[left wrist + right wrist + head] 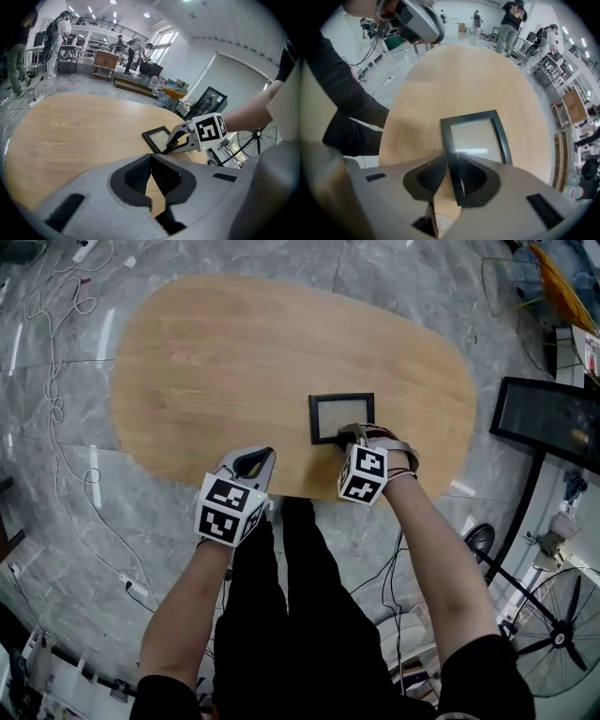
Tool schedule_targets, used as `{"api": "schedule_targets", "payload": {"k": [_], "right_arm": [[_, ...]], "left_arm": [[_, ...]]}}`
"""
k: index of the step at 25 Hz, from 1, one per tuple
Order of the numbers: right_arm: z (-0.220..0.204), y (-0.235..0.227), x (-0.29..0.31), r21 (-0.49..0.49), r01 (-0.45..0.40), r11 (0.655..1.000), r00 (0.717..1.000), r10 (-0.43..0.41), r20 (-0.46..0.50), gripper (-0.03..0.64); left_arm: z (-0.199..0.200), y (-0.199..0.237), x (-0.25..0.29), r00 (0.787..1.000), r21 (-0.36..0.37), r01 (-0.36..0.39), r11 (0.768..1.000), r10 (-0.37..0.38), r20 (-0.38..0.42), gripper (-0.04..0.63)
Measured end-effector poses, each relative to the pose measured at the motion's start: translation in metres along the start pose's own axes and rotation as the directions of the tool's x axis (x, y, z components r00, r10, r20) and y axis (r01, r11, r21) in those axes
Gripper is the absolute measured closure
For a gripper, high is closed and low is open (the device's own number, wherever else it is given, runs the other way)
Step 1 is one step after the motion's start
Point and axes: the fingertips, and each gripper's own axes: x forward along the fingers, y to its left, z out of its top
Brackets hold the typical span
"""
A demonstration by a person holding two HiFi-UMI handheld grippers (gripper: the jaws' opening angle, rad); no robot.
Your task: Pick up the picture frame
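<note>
A small black picture frame (342, 416) with a pale pane lies flat on the oval wooden table (234, 352), near its front edge. My right gripper (339, 439) points straight down at the frame's near-left corner. In the right gripper view the frame's (476, 140) left bar runs between the jaws of the right gripper (450, 161), and both pads sit against it. My left gripper (255, 460) hovers at the table's front edge, left of the frame, shut and empty. The left gripper view shows the left gripper (151, 180) with its pads together, the frame (157, 136) and the right gripper (166, 151) beyond.
Cables (56, 381) trail over the grey stone floor left of the table. A dark flat panel (548, 418) stands to the right, with a floor fan (553, 615) below it. Several people stand far off in the hall.
</note>
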Motion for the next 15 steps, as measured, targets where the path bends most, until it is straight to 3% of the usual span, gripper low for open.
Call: {"api": "schedule_targets", "payload": {"k": [4, 9, 15], "right_arm": [[0.001, 0.001, 0.002, -0.065, 0.005, 0.998, 1.0, -0.007, -0.028, 0.538], [0.002, 0.004, 0.003, -0.046, 0.004, 0.999, 0.999, -0.006, -0.051, 0.537], [0.004, 0.003, 0.005, -0.147, 0.032, 0.989, 0.995, -0.046, -0.094, 0.54]], "left_arm": [[-0.01, 0.001, -0.001, 1.0, -0.026, 0.006, 1.0, -0.006, -0.008, 0.588], [-0.02, 0.0, -0.006, 1.0, -0.051, 0.015, 0.999, -0.015, -0.018, 0.588], [-0.015, 0.001, -0.009, 1.0, -0.067, 0.023, 0.997, -0.023, 0.002, 0.588]]}}
